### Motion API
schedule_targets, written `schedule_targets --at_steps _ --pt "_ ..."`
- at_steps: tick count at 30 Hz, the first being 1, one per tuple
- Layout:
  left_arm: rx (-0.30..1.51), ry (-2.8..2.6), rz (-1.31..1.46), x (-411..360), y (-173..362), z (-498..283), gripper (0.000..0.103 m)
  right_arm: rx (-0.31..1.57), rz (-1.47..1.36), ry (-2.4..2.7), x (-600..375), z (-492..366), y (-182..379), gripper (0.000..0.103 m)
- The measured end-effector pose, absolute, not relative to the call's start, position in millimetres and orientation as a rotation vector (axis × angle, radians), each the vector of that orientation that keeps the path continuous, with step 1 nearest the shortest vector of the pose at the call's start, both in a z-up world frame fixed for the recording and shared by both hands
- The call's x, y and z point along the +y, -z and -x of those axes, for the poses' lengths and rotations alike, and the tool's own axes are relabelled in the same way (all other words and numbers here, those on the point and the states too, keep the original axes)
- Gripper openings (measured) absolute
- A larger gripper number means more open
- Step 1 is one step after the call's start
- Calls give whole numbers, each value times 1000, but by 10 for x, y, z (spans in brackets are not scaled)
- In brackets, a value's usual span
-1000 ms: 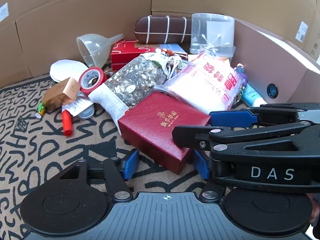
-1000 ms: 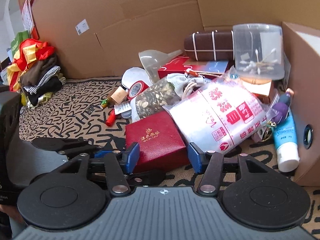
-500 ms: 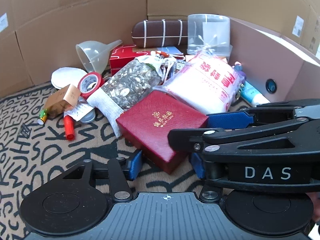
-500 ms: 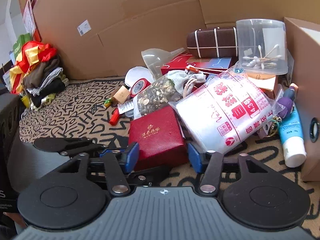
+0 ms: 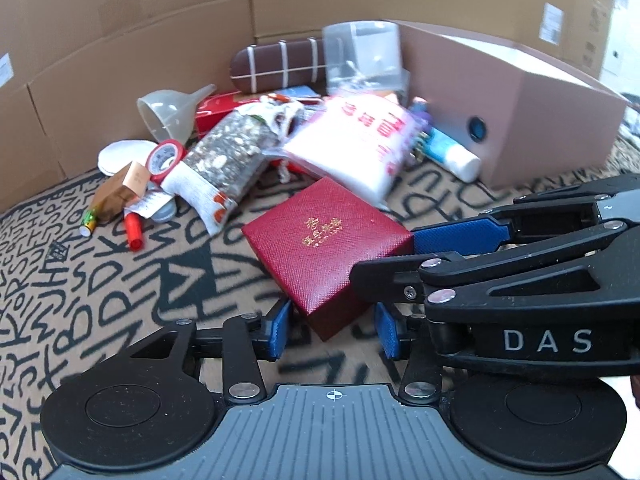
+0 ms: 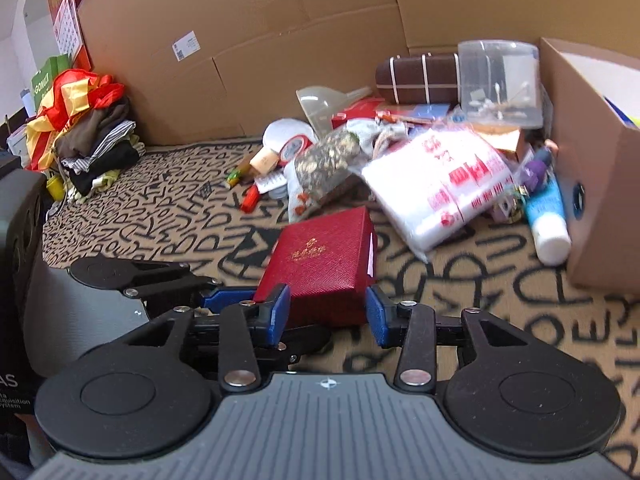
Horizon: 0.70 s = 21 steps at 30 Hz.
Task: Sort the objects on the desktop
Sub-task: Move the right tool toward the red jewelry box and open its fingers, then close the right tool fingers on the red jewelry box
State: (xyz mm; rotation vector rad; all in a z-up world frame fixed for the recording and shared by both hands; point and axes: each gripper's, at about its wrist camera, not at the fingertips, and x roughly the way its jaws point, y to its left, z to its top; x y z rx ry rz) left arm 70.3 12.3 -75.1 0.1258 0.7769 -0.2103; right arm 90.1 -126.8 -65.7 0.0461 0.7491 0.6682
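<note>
Both my claws flank the red box on the patterned mat.

My right claw [image 6: 326, 314] is spread wide, its blue pads on either side of the near end of the red box [image 6: 322, 262], which seems to sit tilted between them; I can't tell if they touch. My left claw [image 5: 331, 330] is also released, with the box's near corner just beyond its pads. Farther off lie a white bag [image 5: 354, 146] and a seed pouch [image 5: 232, 156]; a cardboard carton [image 5: 532, 120] stands far right.
</note>
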Motion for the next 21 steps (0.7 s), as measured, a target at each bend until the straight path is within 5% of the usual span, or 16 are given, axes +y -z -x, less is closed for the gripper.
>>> schedule_targets --at_steps 6,8,10,21 --pt "764 241 -102 149 737 -628 53 744 -65 -658 -1317 -825 641 53" --pt "755 236 -94 173 726 -634 61 719 -63 -650 -1319 -817 606 69" --pt "741 223 -108 171 732 -639 71 700 -59 -642 -1311 -834 583 73" --pt "711 226 -130 146 771 -753 81 733 -17 -647 -1049 -1076 661 78"
